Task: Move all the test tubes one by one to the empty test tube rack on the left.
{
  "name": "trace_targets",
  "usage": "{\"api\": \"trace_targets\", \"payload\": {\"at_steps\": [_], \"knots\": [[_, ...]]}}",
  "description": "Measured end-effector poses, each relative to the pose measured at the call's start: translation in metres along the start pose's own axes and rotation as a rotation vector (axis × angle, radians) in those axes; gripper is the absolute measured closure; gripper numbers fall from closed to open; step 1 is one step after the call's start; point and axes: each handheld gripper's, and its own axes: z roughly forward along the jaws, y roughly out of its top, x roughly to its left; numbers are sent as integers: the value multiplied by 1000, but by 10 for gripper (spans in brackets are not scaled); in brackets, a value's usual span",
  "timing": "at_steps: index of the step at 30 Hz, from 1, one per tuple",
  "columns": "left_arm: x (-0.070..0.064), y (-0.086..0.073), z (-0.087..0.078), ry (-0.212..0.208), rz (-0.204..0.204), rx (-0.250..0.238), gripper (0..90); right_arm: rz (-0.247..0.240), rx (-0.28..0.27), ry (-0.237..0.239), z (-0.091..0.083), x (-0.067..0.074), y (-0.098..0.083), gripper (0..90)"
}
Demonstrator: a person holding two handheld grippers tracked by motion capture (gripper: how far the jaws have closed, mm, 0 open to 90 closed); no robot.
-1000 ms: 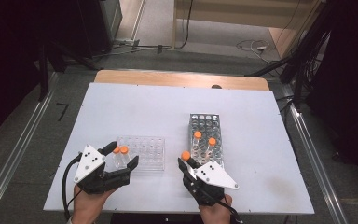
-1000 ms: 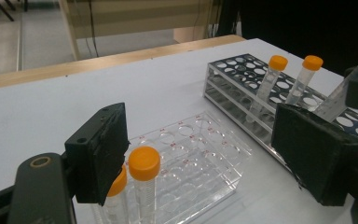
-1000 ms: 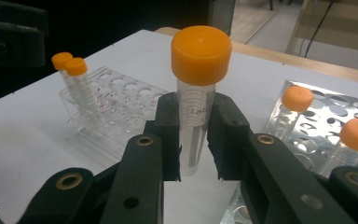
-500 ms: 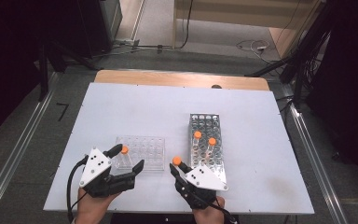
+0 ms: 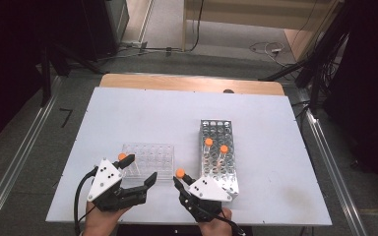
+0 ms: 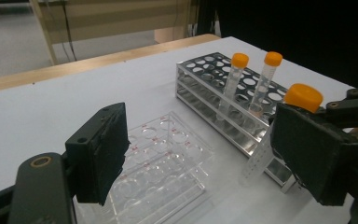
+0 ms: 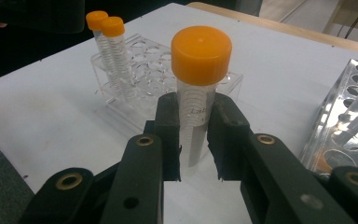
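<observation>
My right gripper is shut on a clear tube with an orange cap, held upright above the table. In the high view that tube hangs between the clear plastic rack and the metal rack. Two orange-capped tubes stand in the plastic rack's corner. Two more tubes stand in the metal rack. My left gripper is open at the plastic rack's near edge, holding nothing. In the left gripper view its jaws stand wide apart over the plastic rack.
The white table ends in a wooden strip at the far side. Grey floor with cables lies beyond, and metal rails run along both sides. The near table edge is just under my hands.
My right gripper has carried its tube left and toward the near edge, away from the metal rack. The left gripper has drawn back a little from the plastic rack.
</observation>
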Motion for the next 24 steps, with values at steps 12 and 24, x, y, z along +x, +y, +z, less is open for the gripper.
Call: {"api": "trace_targets", "payload": {"at_steps": [12, 24], "knots": [[-22, -2, 6, -83, 52, 8, 259, -21, 39, 41, 8, 8, -2, 725], [-37, -9, 15, -121, 109, 21, 462, -40, 59, 80, 10, 17, -3, 724]]}}
